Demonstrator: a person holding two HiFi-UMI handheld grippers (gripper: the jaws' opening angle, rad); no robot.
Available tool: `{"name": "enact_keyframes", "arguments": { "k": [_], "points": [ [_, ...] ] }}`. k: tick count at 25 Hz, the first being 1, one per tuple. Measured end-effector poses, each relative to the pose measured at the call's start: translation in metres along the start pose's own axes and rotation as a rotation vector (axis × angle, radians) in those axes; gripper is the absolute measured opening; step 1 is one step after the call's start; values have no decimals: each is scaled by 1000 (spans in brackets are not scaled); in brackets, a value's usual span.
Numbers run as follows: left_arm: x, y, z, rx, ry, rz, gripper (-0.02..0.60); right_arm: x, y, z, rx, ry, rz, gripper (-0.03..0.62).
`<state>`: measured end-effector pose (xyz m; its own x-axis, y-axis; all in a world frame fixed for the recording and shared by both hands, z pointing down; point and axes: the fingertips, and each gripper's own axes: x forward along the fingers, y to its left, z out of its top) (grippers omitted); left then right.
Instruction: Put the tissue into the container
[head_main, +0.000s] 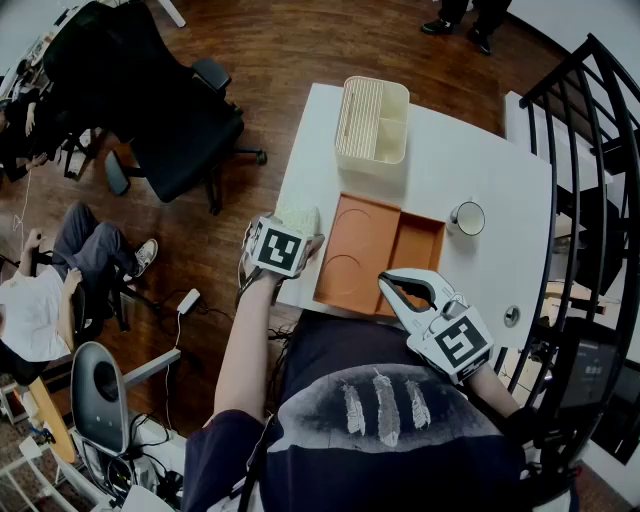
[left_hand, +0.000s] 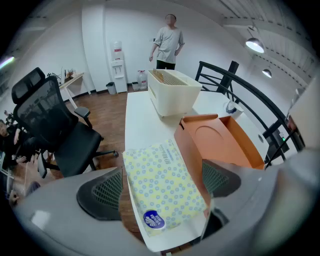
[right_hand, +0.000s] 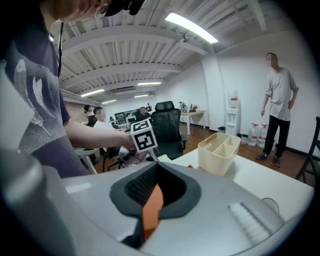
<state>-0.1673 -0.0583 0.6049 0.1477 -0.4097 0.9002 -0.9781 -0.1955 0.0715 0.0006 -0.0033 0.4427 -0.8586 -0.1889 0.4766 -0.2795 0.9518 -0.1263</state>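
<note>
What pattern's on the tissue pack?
The tissue pack is pale yellow with small blue circles; clearest in left gripper view.

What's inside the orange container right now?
Nothing shows in the orange container: its shallow section with round recesses and its deeper compartment look bare. The right gripper covers the near corner.

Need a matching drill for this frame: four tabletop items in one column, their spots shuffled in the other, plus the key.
1. tissue pack
2. cream basket
3. mug
4. orange container

A. far end of the table
B. between the jaws of the left gripper
C. near edge of the table, in front of the person
D. just right of the orange container

Pairs: 1-B, 2-A, 3-D, 4-C
</note>
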Motion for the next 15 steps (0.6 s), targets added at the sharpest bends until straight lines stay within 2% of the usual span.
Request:
{"name": "enact_keyframes", "arguments": {
  "k": [7,11,15],
  "points": [
    [24,15,-12,-26,63,29,495,0,-10,-3,20,8,-4,3],
    [31,3,-8,-84,47,-52,495,2,-18,-2,22,14,8,3],
    [35,-2,-7,-101,29,-73,494,1,-20,-4,22,0,15,3]
  ]
}}
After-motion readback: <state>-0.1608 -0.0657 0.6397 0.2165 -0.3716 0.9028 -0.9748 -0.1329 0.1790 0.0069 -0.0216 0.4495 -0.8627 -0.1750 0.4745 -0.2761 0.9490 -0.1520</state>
